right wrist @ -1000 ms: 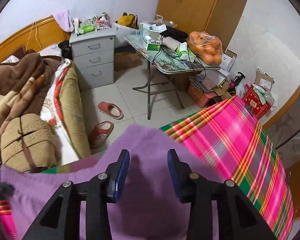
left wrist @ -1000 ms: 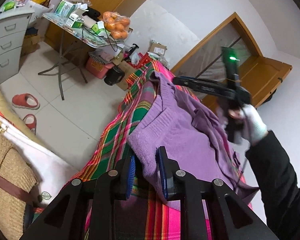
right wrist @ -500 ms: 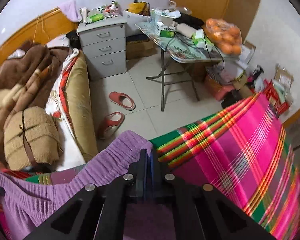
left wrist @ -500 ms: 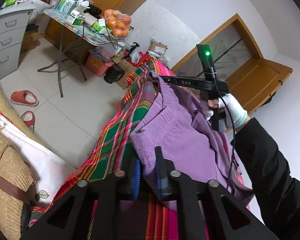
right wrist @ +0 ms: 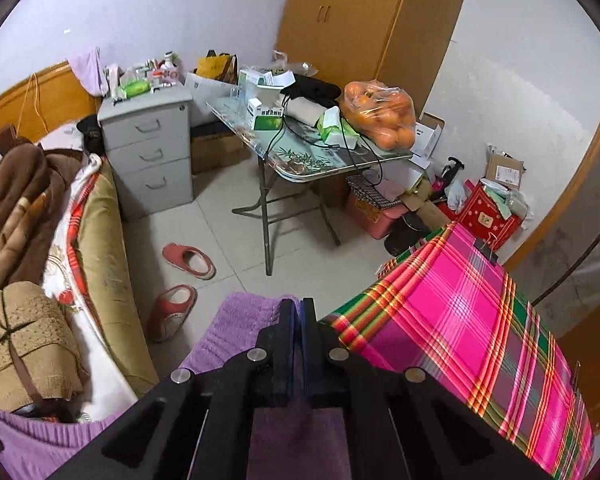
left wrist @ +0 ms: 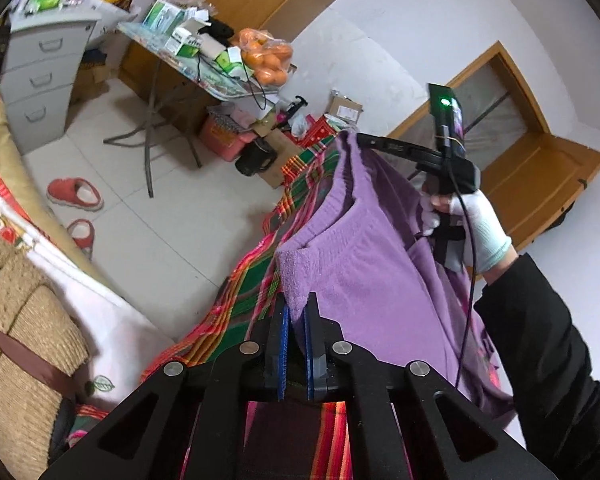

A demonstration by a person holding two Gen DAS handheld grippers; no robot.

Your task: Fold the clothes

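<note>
A purple knitted sweater (left wrist: pixel 364 264) hangs stretched above a table under a pink and green plaid cloth (right wrist: pixel 472 320). My left gripper (left wrist: pixel 296 308) is shut on the sweater's near corner. In the left wrist view my right gripper (left wrist: pixel 358 138) holds the far corner up, gripped by a hand in a white glove (left wrist: pixel 476 224). In the right wrist view my right gripper (right wrist: pixel 298 308) is shut on the purple sweater (right wrist: pixel 240 328), which sags away to the lower left. The sweater's lower part is hidden behind the fingers.
A folding table (right wrist: pixel 300 160) with boxes and a bag of oranges (right wrist: pixel 380 116) stands on the tiled floor. A grey drawer cabinet (right wrist: pixel 148 152), red slippers (right wrist: pixel 188 260), a bed with blankets (right wrist: pixel 20 216) and boxes by the wall (right wrist: pixel 488 216) surround it.
Both grippers have gone from open to shut on the sweater's corners. The sweater has been lifted and pulled taut between them, and the right gripper has risen.
</note>
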